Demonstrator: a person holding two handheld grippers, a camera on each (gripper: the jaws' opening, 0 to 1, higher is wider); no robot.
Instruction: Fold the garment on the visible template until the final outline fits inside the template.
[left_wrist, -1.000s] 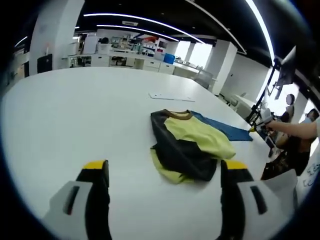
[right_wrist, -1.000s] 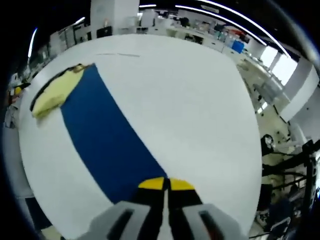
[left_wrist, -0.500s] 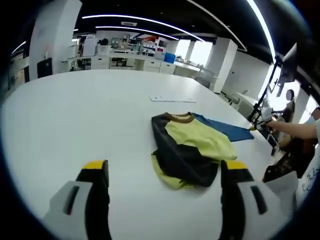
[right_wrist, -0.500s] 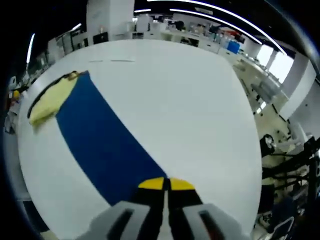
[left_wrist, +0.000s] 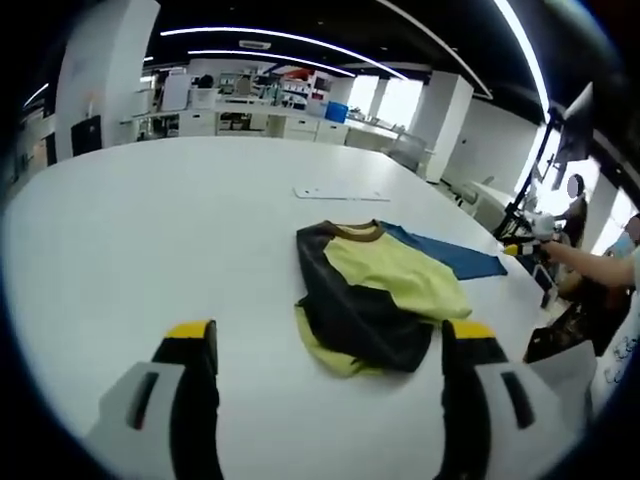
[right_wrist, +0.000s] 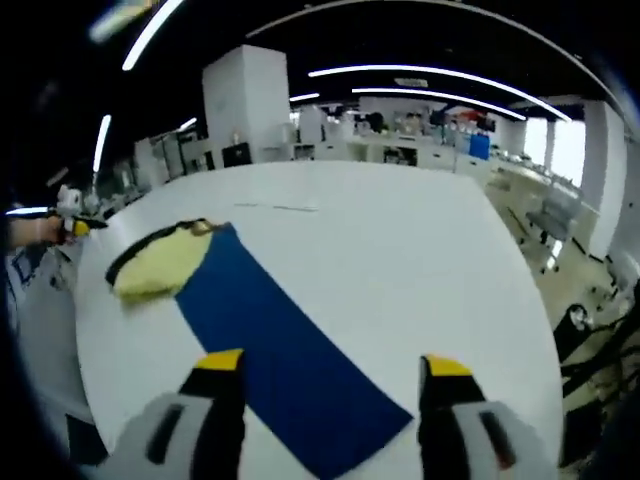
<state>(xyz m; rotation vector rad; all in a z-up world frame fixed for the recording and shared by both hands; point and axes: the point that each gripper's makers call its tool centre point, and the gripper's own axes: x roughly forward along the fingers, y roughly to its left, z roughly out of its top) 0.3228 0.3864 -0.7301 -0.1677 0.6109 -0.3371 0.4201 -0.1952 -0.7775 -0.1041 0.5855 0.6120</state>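
Note:
A yellow and black garment (left_wrist: 375, 300) lies crumpled on the white table (left_wrist: 140, 230), its brown collar on the far side. It partly covers one end of a long blue template (left_wrist: 452, 257). My left gripper (left_wrist: 328, 338) hovers open in front of the garment, apart from it. In the right gripper view the blue template (right_wrist: 285, 355) runs from between my jaws toward the garment (right_wrist: 160, 262) at the far left. My right gripper (right_wrist: 332, 364) stands open above the template's near end, holding nothing. A hand holds the right gripper (left_wrist: 515, 247) at the table's right edge.
A thin white sheet (left_wrist: 340, 192) lies flat on the table beyond the garment, seen also as the white sheet (right_wrist: 275, 207). People sit past the right edge (left_wrist: 600, 270). The left gripper (right_wrist: 72, 226) shows at the far left. Office benches line the back.
My right gripper has gone from shut at the template's near end to open, and its view has lifted toward the room. The left gripper stays open, barely moved.

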